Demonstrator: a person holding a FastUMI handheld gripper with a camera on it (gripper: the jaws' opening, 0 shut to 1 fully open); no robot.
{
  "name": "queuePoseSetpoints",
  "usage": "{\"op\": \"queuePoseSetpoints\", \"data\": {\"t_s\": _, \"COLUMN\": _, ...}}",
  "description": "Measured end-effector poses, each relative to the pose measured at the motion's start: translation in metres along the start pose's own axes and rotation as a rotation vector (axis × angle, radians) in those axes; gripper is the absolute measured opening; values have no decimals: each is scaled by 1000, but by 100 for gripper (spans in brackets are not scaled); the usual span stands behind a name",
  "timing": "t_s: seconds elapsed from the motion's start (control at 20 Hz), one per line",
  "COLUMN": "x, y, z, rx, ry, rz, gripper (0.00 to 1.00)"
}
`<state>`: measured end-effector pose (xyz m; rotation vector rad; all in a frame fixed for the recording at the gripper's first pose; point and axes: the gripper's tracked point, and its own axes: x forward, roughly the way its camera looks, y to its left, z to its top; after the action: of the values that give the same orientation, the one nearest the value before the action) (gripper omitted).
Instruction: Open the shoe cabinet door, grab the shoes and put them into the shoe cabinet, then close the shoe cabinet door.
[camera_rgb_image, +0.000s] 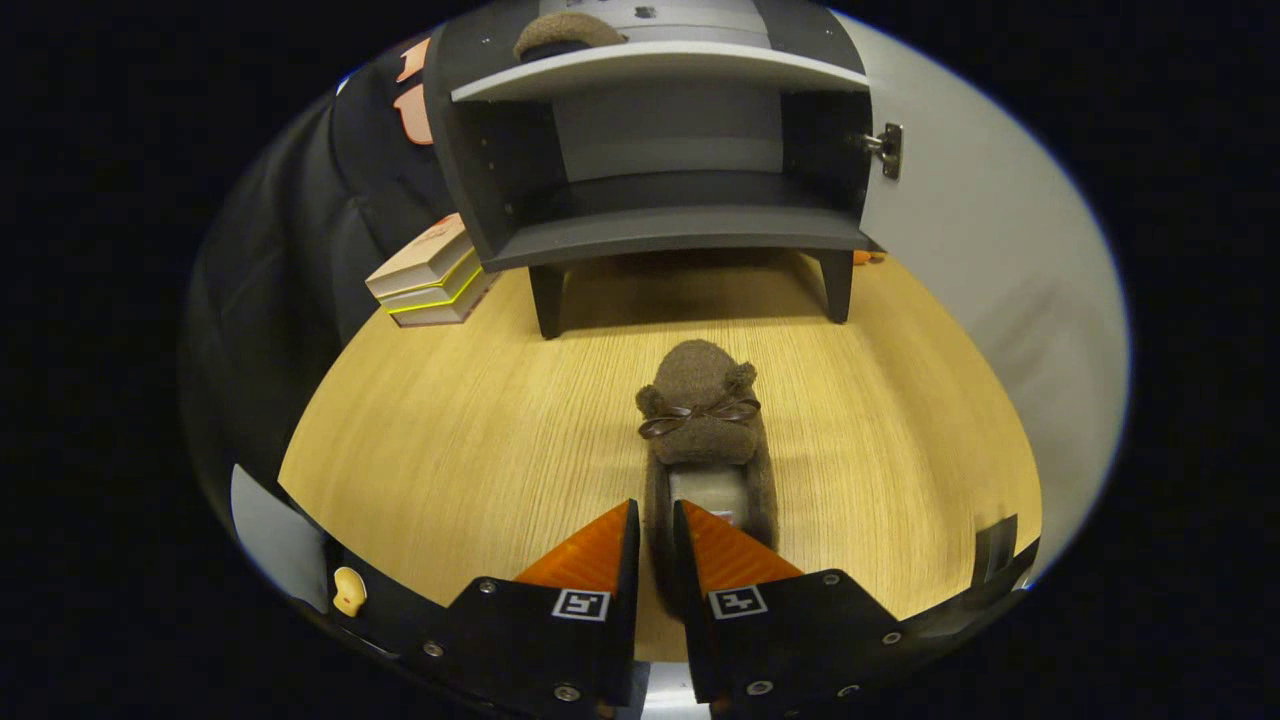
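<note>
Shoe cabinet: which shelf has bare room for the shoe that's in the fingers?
The lower shelf of the shoe cabinet is bare wall to wall. The upper shelf already holds a brown shoe at its left end. The hand-held gripper pinches the second shoe's heel wall.

The fuzzy brown slipper with a ribbon bow (705, 430) has its heel wall hidden between the gripper (655, 530) fingers, which pinch it. On the open dark grey cabinet's (660, 230) upper shelf, a second brown slipper (568, 32) is cut off at its top.
</note>
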<state>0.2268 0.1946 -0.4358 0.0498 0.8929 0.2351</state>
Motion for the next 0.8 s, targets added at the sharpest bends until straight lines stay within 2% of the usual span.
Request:
{"op": "queuePoseSetpoints", "data": {"t_s": 0.25, "x": 36, "y": 2, "z": 2, "rx": 30, "ry": 42, "rz": 50, "gripper": 22}}
{"op": "queuePoseSetpoints", "data": {"t_s": 0.4, "x": 54, "y": 3, "z": 6, "rx": 30, "ry": 26, "rz": 56, "gripper": 16}}
{"op": "queuePoseSetpoints", "data": {"t_s": 0.55, "x": 53, "y": 2, "z": 7, "rx": 69, "ry": 29, "rz": 68, "gripper": 5}}
{"op": "queuePoseSetpoints", "data": {"t_s": 0.8, "x": 27, "y": -8, "z": 19, "rx": 30, "ry": 12, "rz": 14, "gripper": 4}}
